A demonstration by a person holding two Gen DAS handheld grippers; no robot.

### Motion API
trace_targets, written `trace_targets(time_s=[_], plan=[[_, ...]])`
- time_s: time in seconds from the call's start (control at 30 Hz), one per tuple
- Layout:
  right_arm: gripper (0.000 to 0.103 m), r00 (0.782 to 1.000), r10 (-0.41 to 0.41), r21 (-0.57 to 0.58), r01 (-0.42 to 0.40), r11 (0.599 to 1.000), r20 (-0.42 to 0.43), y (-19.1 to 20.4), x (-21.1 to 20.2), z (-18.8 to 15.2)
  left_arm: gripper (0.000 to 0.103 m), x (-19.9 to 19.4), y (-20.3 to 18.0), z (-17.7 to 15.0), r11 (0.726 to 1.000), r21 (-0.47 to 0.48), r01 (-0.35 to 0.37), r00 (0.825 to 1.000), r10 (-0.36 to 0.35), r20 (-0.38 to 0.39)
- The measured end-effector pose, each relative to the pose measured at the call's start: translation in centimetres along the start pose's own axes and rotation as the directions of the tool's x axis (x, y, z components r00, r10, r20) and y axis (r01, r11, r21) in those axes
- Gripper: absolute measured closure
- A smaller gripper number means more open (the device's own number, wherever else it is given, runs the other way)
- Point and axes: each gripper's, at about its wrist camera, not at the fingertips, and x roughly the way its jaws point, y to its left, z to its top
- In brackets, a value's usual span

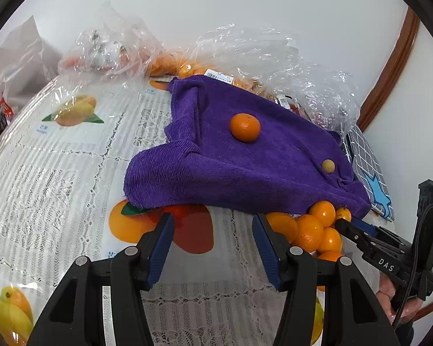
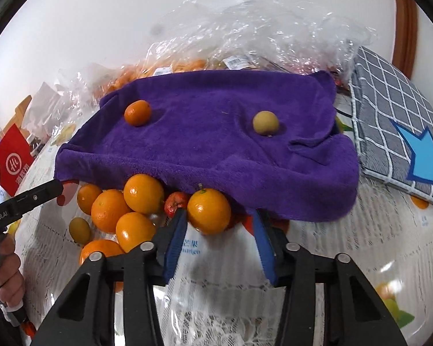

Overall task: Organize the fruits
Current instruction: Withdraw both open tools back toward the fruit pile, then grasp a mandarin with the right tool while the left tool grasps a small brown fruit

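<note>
Oranges (image 2: 124, 210) crowd the lace tablecloth (image 1: 57, 173) beside a purple towel (image 2: 216, 144), both grippers (image 1: 212, 230) (image 2: 219, 230) gaping, holding nothing.

We note a plain white wall (image 1: 216, 5) behind the table (image 1: 57, 173), which wears a lace-patterned, fruit-printed cover; a brown wooden trim (image 1: 389, 72) curves at right; lighting even

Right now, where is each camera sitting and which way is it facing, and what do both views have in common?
Left wrist: rides the left claw, open over the tablecloth, facing the purple towel; the right claw and its hand show at right.
Right wrist: rides the right claw, open around an orange, facing the same towel; the left claw and its hand show at left.
Shared: the towel, its mandarin and small yellow-green fruit, the orange pile.
</note>
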Motion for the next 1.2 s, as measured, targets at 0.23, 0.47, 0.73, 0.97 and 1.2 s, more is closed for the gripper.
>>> trace_targets(time_s=[0.23,0.47,0.73,0.97,1.2], plan=[[0.072,0.999,0.024,-0.015,-0.023,1.0,0.022,0.3,-0.1,-0.2,0.049,0.0,-0.2,-0.3,1.0,0.015,-0.005,1.0,0.005,0.015],[0.072,0.999,0.01,0.047,-0.012,0.999,0.043,-1.7,-1.6,-0.9,0.049,-0.2,-0.7,-0.5,0.999,0.044,0.01,0.999,-0.011,0.03],[0.072,0.998,0.006,0.133,-0.014,0.991,0.062,-4.0,-3.0,-2.3,0.049,-0.7,-2.3,-1.0,0.987,0.112,0.117,0.993,-0.12,0.02],[0.072,0.996,0.0,0.135,-0.013,0.991,0.094,-4.1,-3.9,-2.9,0.052,0.5,-4.0,-1.7,0.971,0.156,0.183,0.982,-0.175,-0.065],[0.072,0.997,-0.005,0.119,-0.004,0.993,0.073,-3.8,-3.4,-2.7,0.063,1.2,-5.9,-2.8,0.956,0.243,0.165,0.983,-0.141,-0.114]])
